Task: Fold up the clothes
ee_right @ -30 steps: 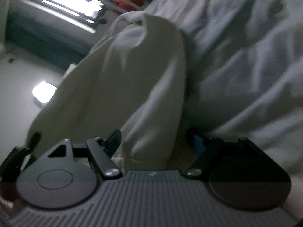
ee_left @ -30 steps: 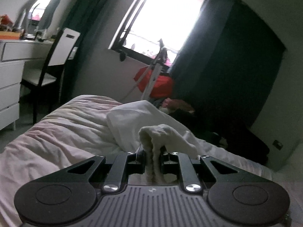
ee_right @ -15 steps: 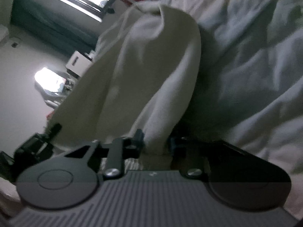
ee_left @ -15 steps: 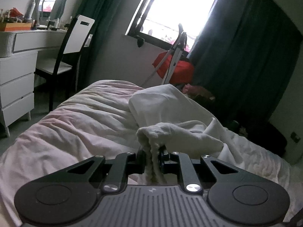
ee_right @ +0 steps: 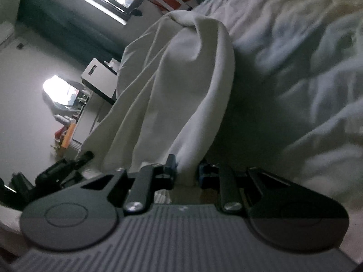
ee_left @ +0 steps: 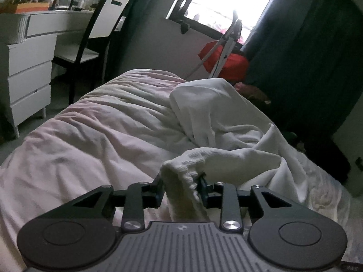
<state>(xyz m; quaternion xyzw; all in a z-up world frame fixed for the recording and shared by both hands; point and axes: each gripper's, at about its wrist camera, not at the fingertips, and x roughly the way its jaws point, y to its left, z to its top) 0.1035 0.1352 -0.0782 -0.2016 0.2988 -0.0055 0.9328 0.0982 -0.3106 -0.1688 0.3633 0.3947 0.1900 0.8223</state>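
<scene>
**A:** ok so what's going on with the white garment (ee_left: 217, 113) here? Looks like it's strung between two grabbers.

**B:** Pretty much. It's on the bed (ee_left: 95, 127), on top of the rumpled pinkish duvet, partly lifted. The right hand-held gripper (ee_right: 186, 175) has just been closing and is now clamped on a bunched bit of the cloth, pads pinching it from both sides. My guess is that's the anchor end, so the fabric can be pulled taut.

**A:** And the left one?

**B:** The left hand-held gripper (ee_left: 181, 184) has just been opening. Its jaws stand apart, with the ribbed cuff (ee_left: 181, 170) sitting loose between them. The right pad looks close to the ribbing, but nothing's squeezing it. I read that as letting go of the cuff, either to lay it down or to regrip somewhere better.

**A:** How's the garment look overall?

**B:** Soft, off-white, thin-ish, loads of folds. From the left camera it humps up into a tent near the far side of the bed, then trails back to the cuff. Nowhere near flat, so I'd say the fold has barely started. Floppy stuff like this will slump as soon as it's released.

**A:** Anything else nearby?

**B:** Chair (ee_left: 97, 29) and a white desk (ee_left: 34, 36) off to the left, well apart from the bed.
</scene>
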